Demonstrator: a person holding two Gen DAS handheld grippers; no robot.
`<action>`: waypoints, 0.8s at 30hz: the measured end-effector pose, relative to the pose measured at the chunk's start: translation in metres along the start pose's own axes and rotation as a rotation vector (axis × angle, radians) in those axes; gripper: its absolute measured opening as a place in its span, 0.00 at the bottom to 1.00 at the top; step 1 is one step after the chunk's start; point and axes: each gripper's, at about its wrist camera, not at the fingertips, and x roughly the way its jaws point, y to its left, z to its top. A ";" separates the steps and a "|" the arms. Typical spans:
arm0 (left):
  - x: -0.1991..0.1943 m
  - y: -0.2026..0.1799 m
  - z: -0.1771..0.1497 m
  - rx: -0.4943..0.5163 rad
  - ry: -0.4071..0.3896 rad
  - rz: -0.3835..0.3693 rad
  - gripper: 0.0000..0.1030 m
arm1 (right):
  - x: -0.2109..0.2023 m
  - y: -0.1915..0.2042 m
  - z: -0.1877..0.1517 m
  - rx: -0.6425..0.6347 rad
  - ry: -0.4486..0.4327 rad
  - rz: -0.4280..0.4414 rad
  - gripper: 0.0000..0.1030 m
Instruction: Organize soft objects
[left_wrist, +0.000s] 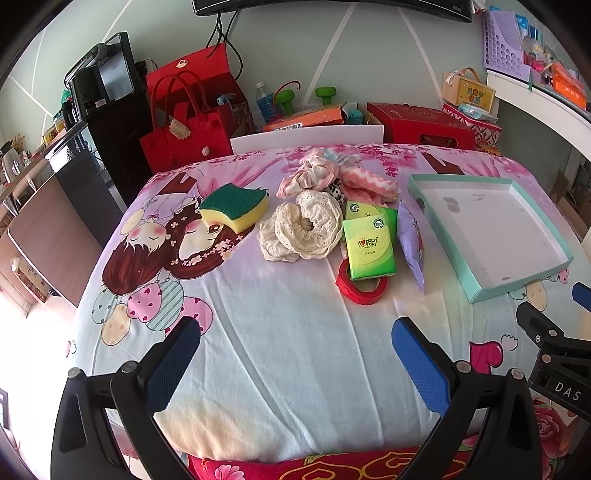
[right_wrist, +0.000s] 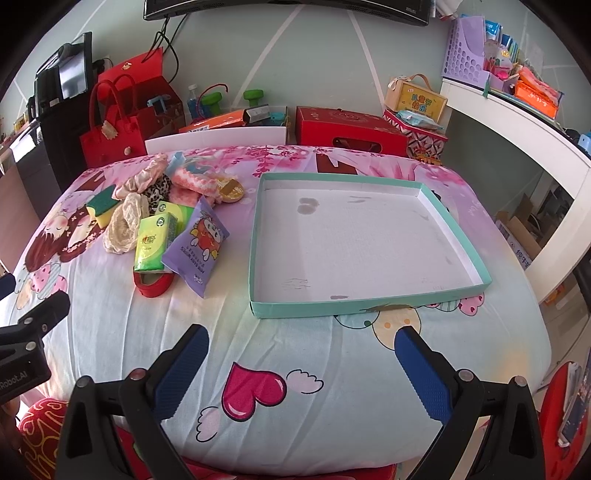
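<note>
A heap of soft goods sits toward the far left of the cartoon-print bedsheet: a porous yellow sponge with a green scouring top; a frilly cream lace scrunchie beside it; two glossy green tissue packs, the nearer one overlapping a red tape ring; a crinkled purple wipes pouch leaning at the heap's right; fuzzy pink cloth behind; well to the right, near the sheet's right edge, lies a shallow rectangular cardboard tray, teal-walled, white and stained inside; the left gripper and right gripper hover over the near edge, ribbed blue pads spread wide, gripping nothing.
</note>
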 end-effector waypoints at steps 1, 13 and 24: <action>0.000 0.000 0.000 0.000 0.001 0.001 1.00 | 0.000 0.000 0.000 0.001 0.001 0.000 0.99; 0.002 0.000 0.000 -0.003 0.009 0.005 1.00 | 0.000 0.001 0.000 0.000 0.000 0.000 0.99; 0.002 0.001 -0.001 -0.005 0.013 0.006 1.00 | 0.000 0.001 0.000 -0.001 0.001 -0.001 0.99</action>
